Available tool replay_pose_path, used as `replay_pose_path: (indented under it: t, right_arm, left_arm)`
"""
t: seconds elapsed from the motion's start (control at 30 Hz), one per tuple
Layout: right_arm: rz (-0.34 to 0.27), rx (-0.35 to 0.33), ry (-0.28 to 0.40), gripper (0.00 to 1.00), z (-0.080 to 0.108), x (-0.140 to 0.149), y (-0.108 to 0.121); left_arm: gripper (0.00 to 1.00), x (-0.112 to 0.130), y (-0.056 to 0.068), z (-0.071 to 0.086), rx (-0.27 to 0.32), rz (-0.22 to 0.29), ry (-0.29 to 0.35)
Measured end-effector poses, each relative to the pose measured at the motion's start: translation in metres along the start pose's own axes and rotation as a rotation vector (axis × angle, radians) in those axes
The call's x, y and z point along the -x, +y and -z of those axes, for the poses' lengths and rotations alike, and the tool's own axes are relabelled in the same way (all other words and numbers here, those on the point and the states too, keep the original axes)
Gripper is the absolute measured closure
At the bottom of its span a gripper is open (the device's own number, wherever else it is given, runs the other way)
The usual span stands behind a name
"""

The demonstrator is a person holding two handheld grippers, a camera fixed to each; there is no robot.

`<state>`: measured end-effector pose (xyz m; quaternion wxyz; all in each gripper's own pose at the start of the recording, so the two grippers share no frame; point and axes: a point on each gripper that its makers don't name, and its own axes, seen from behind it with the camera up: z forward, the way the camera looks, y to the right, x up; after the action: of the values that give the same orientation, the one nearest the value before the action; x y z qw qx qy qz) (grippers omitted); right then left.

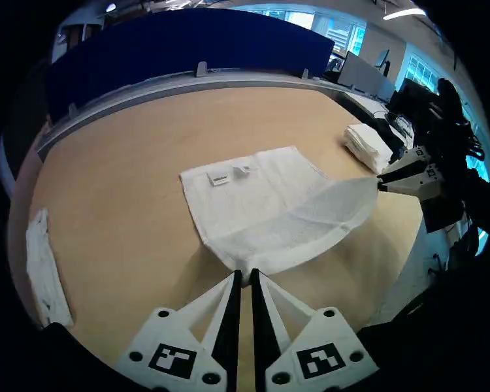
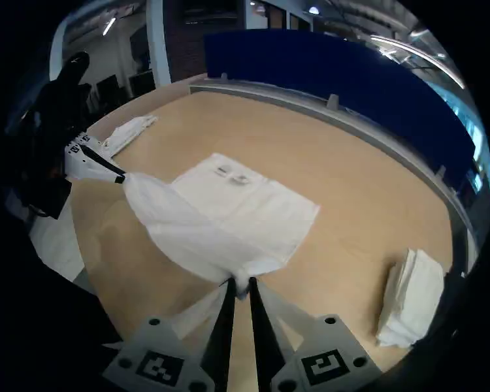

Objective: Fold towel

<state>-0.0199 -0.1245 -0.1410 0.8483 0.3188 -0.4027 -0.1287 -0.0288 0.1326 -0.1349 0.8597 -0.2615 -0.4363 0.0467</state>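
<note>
left claw (image 1: 245,277) and right claw (image 2: 240,284) each clamp a towel (image 1: 271,202) corner | soft, light, sags between us | we'd fold toward 12 o'clock

White towel (image 1: 271,209) on a tan table (image 1: 127,196), dark blue divider (image 1: 179,46) behind.

no readable text (markings too blurred)
</note>
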Motion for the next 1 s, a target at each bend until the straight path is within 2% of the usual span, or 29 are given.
replay_pose_path:
  t: [0.27, 0.6, 0.8, 1.0]
  right_arm:
    - [0.017, 0.025, 0.008, 0.84, -0.013, -0.020, 0.020]
    - [0.027, 0.056, -0.001, 0.84, -0.045, -0.042, 0.051]
    - [0.012, 0.049, -0.019, 0.84, -0.065, -0.045, 0.063]
    - [0.013, 0.053, -0.033, 0.84, -0.076, -0.044, 0.069]
  left_arm:
    - [0.89, -0.022, -0.015, -0.011, -0.015, 0.008, 0.022]
    - [0.89, -0.060, -0.041, -0.044, -0.045, -0.026, 0.048]
    - [0.89, -0.067, -0.052, -0.063, -0.046, -0.022, 0.036]
    - [0.89, -0.065, -0.057, -0.075, -0.042, -0.036, 0.023]
